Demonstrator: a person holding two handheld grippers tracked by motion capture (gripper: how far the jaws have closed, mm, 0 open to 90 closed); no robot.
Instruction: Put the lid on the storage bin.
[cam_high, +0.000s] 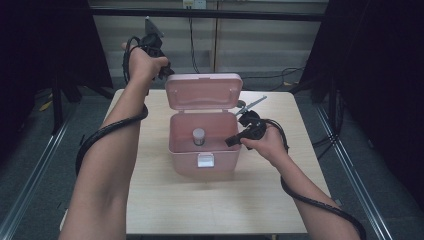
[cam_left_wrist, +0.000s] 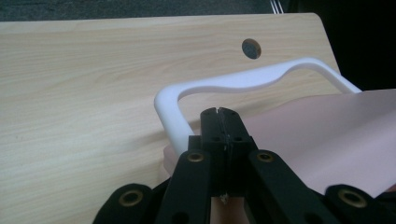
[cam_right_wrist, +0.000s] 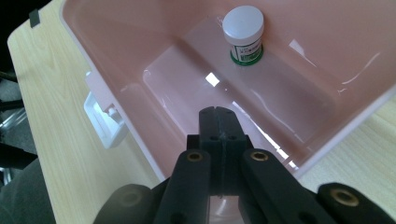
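A pink plastic box (cam_high: 202, 159) stands in the middle of the table with its lid (cam_high: 202, 91) swung up and back. Inside, a small jar (cam_high: 199, 136) with a pale cap (cam_right_wrist: 243, 22) stands upright on the box floor. My left gripper (cam_high: 167, 73) is behind the lid's upper left corner. In the left gripper view its jaws (cam_left_wrist: 218, 112) are shut and empty, just in front of the lid's white handle (cam_left_wrist: 233, 83). My right gripper (cam_high: 232, 141) is at the box's right rim, and its shut, empty jaws (cam_right_wrist: 218, 112) point down into the box, short of the jar.
A white latch (cam_right_wrist: 100, 116) hangs on the box's front wall (cam_high: 205, 160). The wooden table (cam_high: 215, 205) has a round cable hole (cam_left_wrist: 251, 48) near its far edge. Black cables trail along both forearms. Dark curtains and floor rails flank the table.
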